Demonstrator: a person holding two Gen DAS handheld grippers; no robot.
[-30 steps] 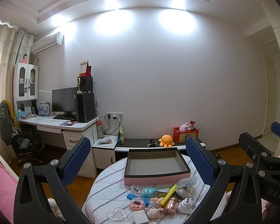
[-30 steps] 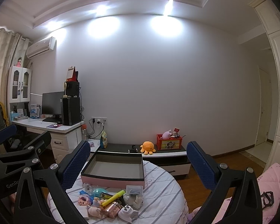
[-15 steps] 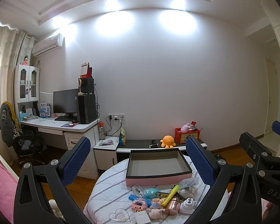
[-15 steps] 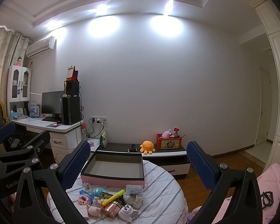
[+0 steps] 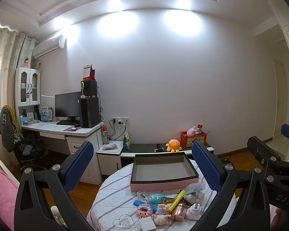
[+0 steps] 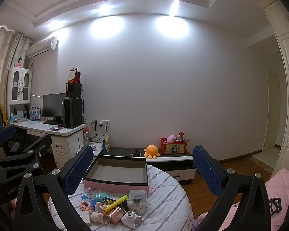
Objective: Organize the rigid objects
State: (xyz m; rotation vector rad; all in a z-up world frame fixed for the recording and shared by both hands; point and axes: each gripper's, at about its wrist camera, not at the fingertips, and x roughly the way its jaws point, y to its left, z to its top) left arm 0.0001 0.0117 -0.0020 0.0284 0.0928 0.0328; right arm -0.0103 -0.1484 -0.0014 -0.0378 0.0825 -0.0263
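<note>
Slightly nearer pink box [image 5: 164, 184] (both tongs [image 5: 142, 165] agape)

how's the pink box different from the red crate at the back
The pink box is wide, shallow and empty, while the red crate is smaller in view, taller-sided and stuffed with toys. The pink box sits on the striped round table just behind the pile of small items; the red crate stands on the low cabinet by the wall. Both are open-topped.

Right gripper [image 6: 142, 165] jaws wide apart, holding nothing, above round table [image 6: 169, 198]. Empty pink box [image 6: 116, 175] behind cluttered small items; yellow highlighter [image 6: 116, 203] among them.
</note>
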